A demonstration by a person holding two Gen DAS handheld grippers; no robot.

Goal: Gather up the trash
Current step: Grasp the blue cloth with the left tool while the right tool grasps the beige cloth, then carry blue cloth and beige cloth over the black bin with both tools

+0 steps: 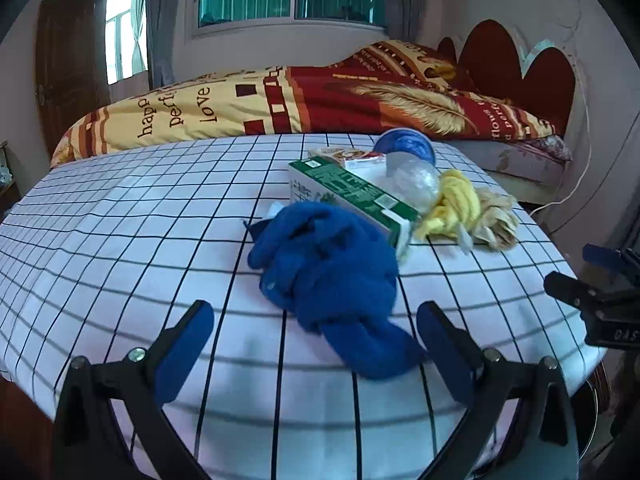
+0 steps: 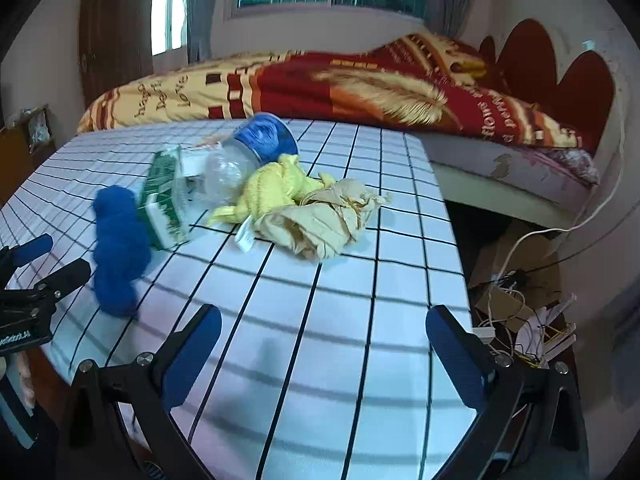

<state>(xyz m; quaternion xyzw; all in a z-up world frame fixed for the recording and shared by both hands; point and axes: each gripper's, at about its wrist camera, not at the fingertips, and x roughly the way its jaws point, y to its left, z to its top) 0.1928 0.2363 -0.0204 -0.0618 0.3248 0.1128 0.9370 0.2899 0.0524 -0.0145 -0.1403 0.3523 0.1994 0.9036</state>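
Both grippers, left gripper point(image 1: 314, 344) and right gripper point(image 2: 324, 354), hover spread and empty, the left lined up on the blue cloth point(image 1: 332, 276) at frame centre, probably to grab it.

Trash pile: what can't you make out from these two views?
- Small box: left view, mostly behind the green carton; print blurred.
- Plastic bottle: right view, its neck hidden by the carton.
- Any bin: not visible in either view.
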